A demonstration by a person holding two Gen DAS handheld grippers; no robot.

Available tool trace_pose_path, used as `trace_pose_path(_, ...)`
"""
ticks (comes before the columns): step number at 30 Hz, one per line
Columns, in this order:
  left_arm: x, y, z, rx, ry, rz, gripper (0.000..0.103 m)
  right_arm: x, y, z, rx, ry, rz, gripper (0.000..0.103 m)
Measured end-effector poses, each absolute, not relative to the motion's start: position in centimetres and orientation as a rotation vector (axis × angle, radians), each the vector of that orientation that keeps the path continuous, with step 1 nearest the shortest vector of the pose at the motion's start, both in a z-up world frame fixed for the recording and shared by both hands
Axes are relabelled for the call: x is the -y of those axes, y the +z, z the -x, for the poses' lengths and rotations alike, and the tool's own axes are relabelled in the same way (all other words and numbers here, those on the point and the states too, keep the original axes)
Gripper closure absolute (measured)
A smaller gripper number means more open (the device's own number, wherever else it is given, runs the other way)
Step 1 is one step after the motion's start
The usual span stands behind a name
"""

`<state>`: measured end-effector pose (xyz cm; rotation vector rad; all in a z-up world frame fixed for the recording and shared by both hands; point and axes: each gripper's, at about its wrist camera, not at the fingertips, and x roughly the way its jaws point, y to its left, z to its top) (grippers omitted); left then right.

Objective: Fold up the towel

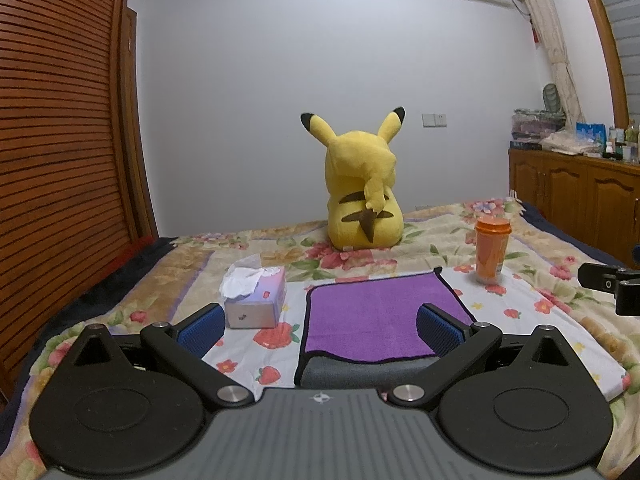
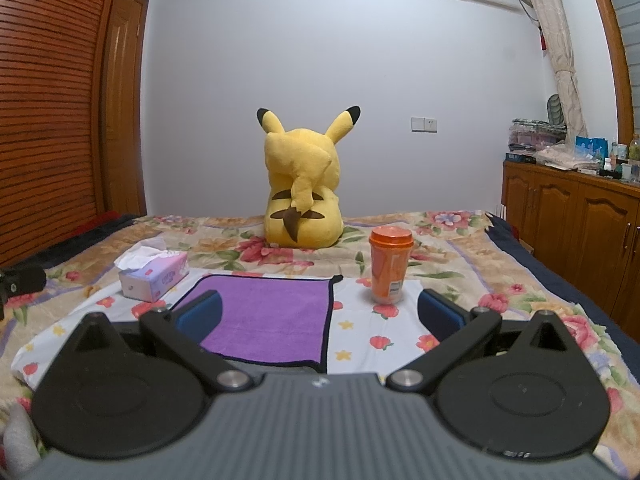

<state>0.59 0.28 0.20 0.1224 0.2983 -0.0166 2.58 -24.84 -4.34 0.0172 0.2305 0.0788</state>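
Observation:
A purple towel (image 1: 372,314) with a dark edge lies flat on the floral bed cover, its near edge turned up to show a grey underside. My left gripper (image 1: 320,326) is open above its near-left part, holding nothing. In the right wrist view the towel (image 2: 272,320) lies ahead to the left. My right gripper (image 2: 320,314) is open over its right edge, holding nothing. The right gripper's body (image 1: 612,286) shows at the right edge of the left wrist view. The left gripper's body (image 2: 18,284) shows at the left edge of the right wrist view.
A tissue box (image 1: 256,300) sits left of the towel. An orange lidded cup (image 1: 491,250) stands at its far right corner. A yellow plush toy (image 1: 362,184) sits behind. A slatted wooden wardrobe (image 1: 60,140) stands at the left, a wooden cabinet (image 1: 576,196) at the right.

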Motion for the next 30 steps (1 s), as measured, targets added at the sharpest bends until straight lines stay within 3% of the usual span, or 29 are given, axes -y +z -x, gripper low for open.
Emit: trace_pose_path(30,-0.3,-2.2,-6.7,-0.450,-0.023,-0.160,0.000,23.8,-6.5,-7.7,-0.401,0.140,0.023,0.000)
